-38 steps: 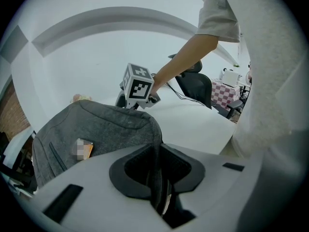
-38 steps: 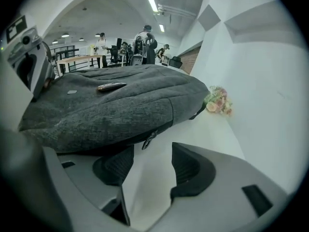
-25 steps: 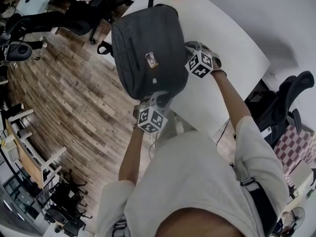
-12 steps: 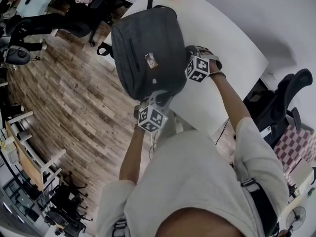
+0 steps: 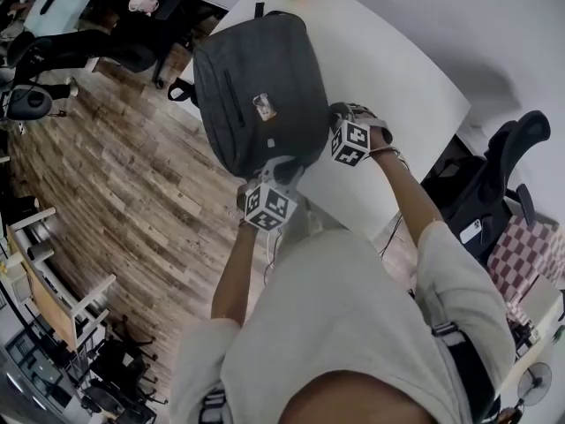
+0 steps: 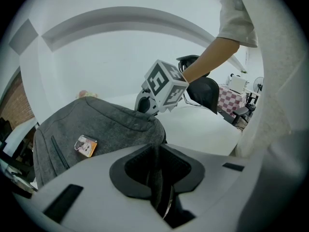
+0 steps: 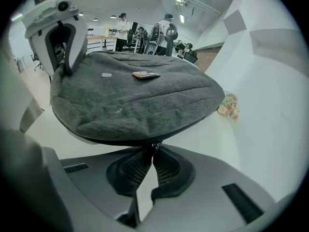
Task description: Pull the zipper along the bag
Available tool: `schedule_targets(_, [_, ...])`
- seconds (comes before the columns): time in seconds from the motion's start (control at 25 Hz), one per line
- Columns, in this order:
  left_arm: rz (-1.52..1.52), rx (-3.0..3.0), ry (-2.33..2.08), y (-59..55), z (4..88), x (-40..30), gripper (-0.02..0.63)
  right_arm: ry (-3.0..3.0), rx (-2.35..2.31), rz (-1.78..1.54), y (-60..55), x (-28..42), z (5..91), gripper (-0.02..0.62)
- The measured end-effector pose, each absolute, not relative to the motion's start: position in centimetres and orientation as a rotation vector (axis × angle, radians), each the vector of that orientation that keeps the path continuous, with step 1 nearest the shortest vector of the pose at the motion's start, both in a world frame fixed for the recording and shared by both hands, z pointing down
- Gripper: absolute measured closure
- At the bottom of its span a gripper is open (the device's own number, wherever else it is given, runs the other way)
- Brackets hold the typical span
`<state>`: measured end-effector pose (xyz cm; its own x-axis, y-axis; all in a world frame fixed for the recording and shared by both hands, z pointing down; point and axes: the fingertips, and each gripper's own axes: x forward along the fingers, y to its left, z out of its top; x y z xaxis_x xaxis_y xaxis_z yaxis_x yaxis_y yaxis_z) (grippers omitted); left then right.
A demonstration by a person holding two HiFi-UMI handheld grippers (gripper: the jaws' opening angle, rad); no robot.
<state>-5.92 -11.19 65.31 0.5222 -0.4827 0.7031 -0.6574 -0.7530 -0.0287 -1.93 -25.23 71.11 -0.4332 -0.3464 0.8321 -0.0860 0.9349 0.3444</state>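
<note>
Right gripper view showed the right gripper (image 7: 153, 151) closest to the lens, its 2 black ribbed pads (image 7: 130, 168) pressed together with no gap at the tips. They pinched the small metal zipper pull (image 7: 155, 145) that hung at the lower seam of the grey bag (image 7: 135, 98). The bag bulged just above the jaws and lay on the white table (image 7: 207, 134). Past its far corner the left gripper (image 7: 65, 37) stood against the fabric. A small bunch of flowers (image 7: 227, 106) lay on the table beyond, and several people stood well back in the room.

Left gripper view showed the left gripper (image 6: 157, 180) with its jaws nearly together, clamped on a dark fold of the bag's (image 6: 101, 127) edge that ran between the pads. A small picture tag (image 6: 85, 146) sat on the bag's upper face. The right gripper's marker cube (image 6: 164, 85) rose just behind the bag.

From the head view, the left gripper (image 5: 281, 173) held the bag's (image 5: 256, 87) near corner. The right gripper (image 5: 338, 120) met its right side. The bag rested at the table's (image 5: 406, 87) left edge, beside the wooden floor (image 5: 115, 193).
</note>
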Motion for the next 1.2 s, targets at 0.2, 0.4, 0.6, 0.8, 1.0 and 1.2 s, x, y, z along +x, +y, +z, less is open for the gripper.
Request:
schedule_targets(0.2, [1.044,2.521,-0.97,-11.5,65.3,-5.4,0.534,-2.002,0.347,-0.226,-22.2,-0.9,70.9,0.575])
schedule_targets(0.4, [1.022,2.509,-0.985,-11.9,65.2,-4.6,0.534,-1.989,0.424,-0.111,-19.4,0.0,70.8,0.575])
schedule_targets(0.6, [0.998,2.495,-0.983,-12.1,65.4,-4.4,0.534,-1.969,0.481,-0.018,-17.0,0.2,70.5,0.575])
schedule_targets(0.8, [1.001,2.495,-0.963,-11.7,65.7,-3.2,0.534,-1.946,0.523,0.076,-15.0,1.0,70.4,0.575])
schedule_targets(1.0, [1.022,2.518,-0.929,-11.1,65.7,-1.7,0.534,-1.918,0.59,0.141,-12.4,1.9,70.4,0.575])
schedule_targets(1.2, [1.023,2.552,-0.884,-10.5,65.6,-1.3,0.53,-1.927,0.567,0.159,-13.1,2.4,70.4,0.577])
